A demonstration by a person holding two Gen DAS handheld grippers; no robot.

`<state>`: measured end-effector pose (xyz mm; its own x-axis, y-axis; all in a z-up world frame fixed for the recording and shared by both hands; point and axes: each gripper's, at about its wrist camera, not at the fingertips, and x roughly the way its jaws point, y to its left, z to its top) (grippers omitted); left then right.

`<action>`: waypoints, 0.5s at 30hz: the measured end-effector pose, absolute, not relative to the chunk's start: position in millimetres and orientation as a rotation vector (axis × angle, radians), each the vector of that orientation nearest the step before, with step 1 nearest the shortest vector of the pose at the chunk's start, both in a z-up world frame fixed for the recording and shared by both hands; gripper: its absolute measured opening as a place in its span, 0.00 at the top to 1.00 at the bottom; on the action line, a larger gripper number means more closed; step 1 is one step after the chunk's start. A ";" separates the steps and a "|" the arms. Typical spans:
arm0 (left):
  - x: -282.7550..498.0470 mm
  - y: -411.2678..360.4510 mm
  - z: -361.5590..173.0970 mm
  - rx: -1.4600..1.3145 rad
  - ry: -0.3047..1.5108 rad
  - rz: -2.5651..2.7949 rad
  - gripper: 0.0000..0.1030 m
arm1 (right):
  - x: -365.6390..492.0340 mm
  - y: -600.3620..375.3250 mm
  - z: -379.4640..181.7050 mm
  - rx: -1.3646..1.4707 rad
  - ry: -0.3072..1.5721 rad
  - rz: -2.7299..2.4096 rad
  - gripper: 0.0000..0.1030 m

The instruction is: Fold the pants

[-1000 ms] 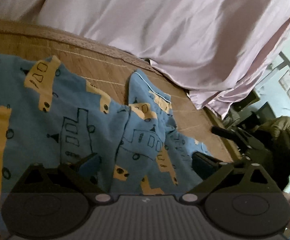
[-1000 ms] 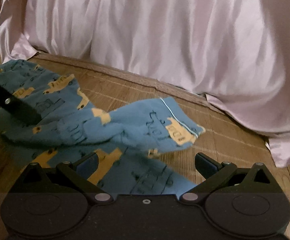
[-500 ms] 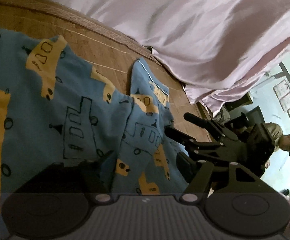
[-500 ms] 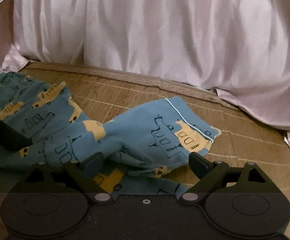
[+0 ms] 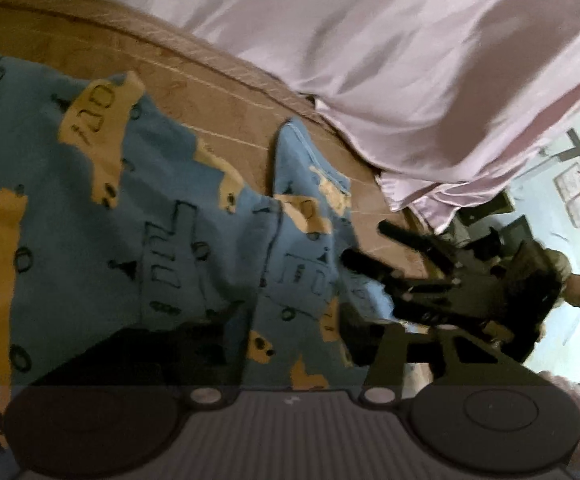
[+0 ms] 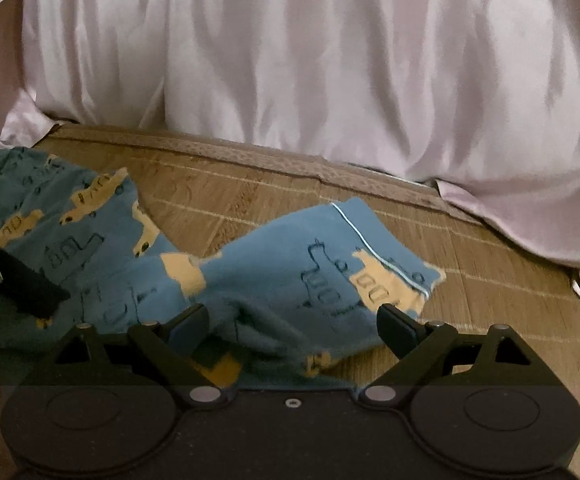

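Blue patterned pants (image 6: 274, 280) lay crumpled on woven mat (image 6: 469, 292), centre-left of frame, pink sheet (image 6: 290, 60) behind. Right gripper (image 6: 293, 320) jaws stood apart, straddling a fabric fold. Left gripper (image 5: 290, 332) jaws' state: cannot tell, cloth draped over.

Dim indoor light; left view motion-blurred, bright glare far right; fisheye bending edges; right view sharper.

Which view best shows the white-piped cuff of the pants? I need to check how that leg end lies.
The right wrist view: the cuff lies flat on the woven mat, piping visible along its whole width. The left wrist view shows the same cuff smaller, foreshortened and blurred.
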<state>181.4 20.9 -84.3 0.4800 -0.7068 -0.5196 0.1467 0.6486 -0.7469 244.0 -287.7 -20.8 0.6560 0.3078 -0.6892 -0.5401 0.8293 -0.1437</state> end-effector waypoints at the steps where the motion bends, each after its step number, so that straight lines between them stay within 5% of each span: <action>1: 181.4 20.9 -85.0 -0.691 0.937 -0.561 0.67 | 250.6 -283.6 -19.2 -0.354 0.720 0.493 0.11; 7: 181.9 25.0 -91.2 -0.711 0.950 -0.518 0.92 | 303.2 -250.4 -14.7 -0.344 0.832 0.525 0.31; 11: 182.6 27.8 -95.0 -0.726 0.953 -0.516 0.96 | 339.9 -226.1 -12.7 -0.339 0.912 0.489 0.45; 15: 182.2 28.0 -96.3 -0.719 0.948 -0.520 0.97 | 372.2 -214.4 -12.9 -0.314 0.978 0.409 0.47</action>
